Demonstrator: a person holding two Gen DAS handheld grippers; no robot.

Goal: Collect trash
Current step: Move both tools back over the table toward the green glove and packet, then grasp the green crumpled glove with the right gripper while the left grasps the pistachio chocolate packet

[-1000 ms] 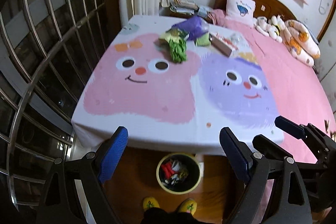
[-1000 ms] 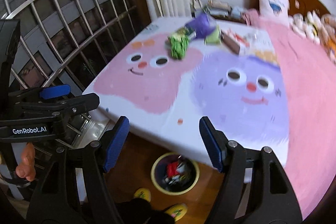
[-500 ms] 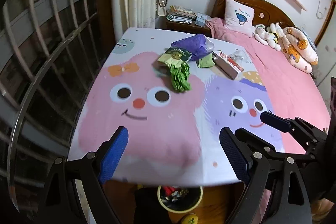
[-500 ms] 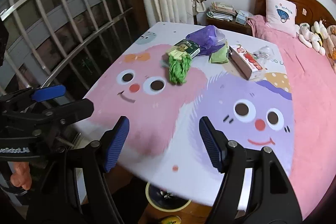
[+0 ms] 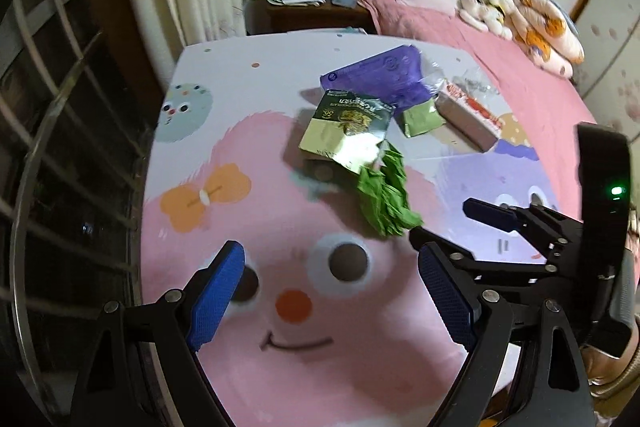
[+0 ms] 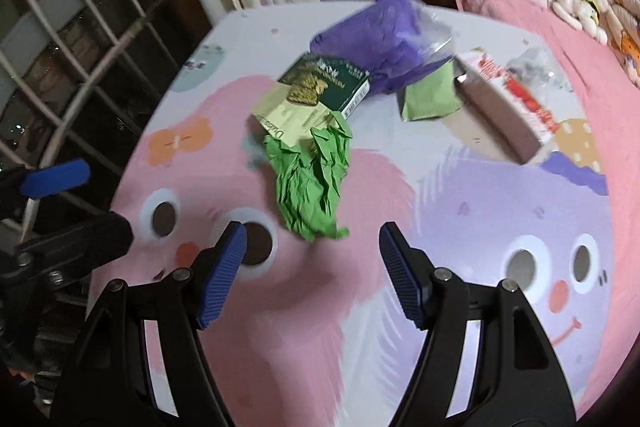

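Right gripper [image 6: 310, 259] wide open, empty, just short of crumpled green paper [image 6: 312, 183] on bedsheet [image 6: 480, 211]. Left gripper [image 5: 328, 291] likewise open, empty. Risk: pinching sheet with paper, or nudging green box [image 6: 316, 95] behind.

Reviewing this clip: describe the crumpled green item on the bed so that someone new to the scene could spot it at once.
Start at the bed sheet printed with a big pink cartoon face. A cluster of litter lies above that face's eyes, and the crumpled green paper is its nearest piece, spilling from under the dark green snack box. It alone is bright green, wrinkled and shapeless; its neighbours are flat packets and boxes.
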